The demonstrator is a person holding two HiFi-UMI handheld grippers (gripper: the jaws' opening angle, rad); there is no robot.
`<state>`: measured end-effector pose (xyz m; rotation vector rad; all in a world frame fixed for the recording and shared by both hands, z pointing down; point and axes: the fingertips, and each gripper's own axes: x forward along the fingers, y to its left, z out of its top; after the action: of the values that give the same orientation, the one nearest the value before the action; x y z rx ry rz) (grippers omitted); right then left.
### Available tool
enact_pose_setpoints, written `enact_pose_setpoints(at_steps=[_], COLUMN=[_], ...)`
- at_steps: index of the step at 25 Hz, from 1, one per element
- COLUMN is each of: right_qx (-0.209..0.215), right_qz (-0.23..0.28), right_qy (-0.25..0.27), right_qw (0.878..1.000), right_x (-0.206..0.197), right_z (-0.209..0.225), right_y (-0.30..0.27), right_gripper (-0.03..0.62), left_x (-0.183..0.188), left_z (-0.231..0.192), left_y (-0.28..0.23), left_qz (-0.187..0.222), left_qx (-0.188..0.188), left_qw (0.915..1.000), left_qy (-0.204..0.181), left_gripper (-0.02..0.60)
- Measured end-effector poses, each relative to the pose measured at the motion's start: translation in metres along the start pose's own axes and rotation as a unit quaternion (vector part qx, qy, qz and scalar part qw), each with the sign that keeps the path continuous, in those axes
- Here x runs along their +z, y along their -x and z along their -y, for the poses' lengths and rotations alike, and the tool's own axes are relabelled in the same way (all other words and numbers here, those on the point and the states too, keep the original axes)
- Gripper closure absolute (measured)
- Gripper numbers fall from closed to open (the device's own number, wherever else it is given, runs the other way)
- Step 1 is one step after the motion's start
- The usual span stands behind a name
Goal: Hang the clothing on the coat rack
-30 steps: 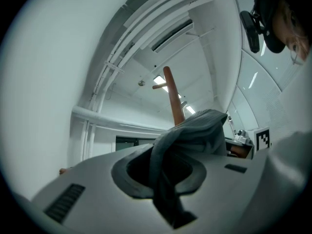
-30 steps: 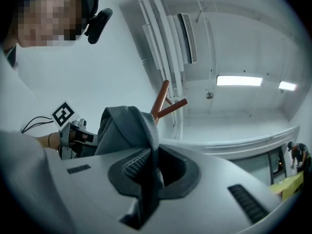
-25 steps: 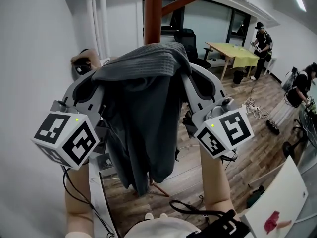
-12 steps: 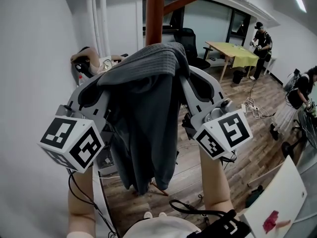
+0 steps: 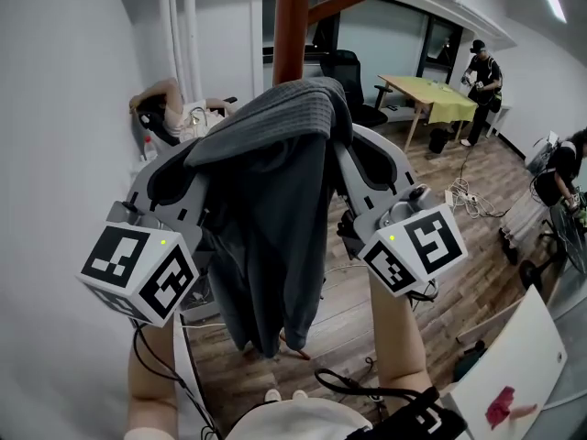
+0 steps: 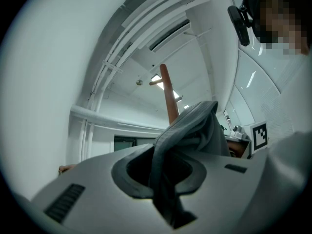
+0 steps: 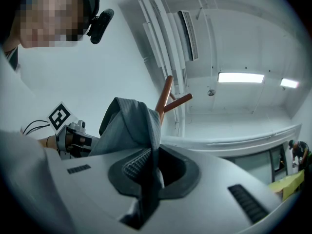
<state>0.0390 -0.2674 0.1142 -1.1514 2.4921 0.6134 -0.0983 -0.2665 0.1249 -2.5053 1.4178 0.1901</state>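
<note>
- Jaws of your left gripper [image 6: 163, 177] are clamped on a fold of the grey clothing [image 5: 275, 209]; your right gripper [image 7: 147, 174] pinches another fold.
- Only the gripper views show those pinches, plus a ceiling light [image 7: 241, 77].
- Only the head view shows the garment hanging between both grippers, near side of the coat rack [image 5: 292, 26] pole.
- Wood floor [image 5: 500, 168]; yellow table [image 5: 431, 94] far right; white wall [image 5: 55, 108] left.

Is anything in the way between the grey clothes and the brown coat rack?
Nothing visible is. The left gripper and the right gripper both pinch the grey clothing, held up just in front of the coat rack pole, with no other thing between them. Its peg sticks out higher up.
</note>
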Motion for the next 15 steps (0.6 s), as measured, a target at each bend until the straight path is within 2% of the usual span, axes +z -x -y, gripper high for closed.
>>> enact_pose_setpoints(at_steps=[8, 15], right_qx=[0.0, 0.002], right_qz=[-0.002, 0.001], right_qy=[-0.001, -0.003], right_qw=[1.0, 1.0], right_x=[-0.003, -0.005], right_z=[-0.003, -0.007], right_y=[0.003, 0.011], right_gripper=[0.563, 0.563], left_x=[-0.002, -0.005], left_z=[0.008, 0.023], left_y=[0.008, 0.023], left_qz=[-0.003, -0.013], left_qx=[0.004, -0.005], left_qw=[0.9994, 0.9987], left_qy=[-0.035, -0.049], left_gripper=[0.526, 0.526])
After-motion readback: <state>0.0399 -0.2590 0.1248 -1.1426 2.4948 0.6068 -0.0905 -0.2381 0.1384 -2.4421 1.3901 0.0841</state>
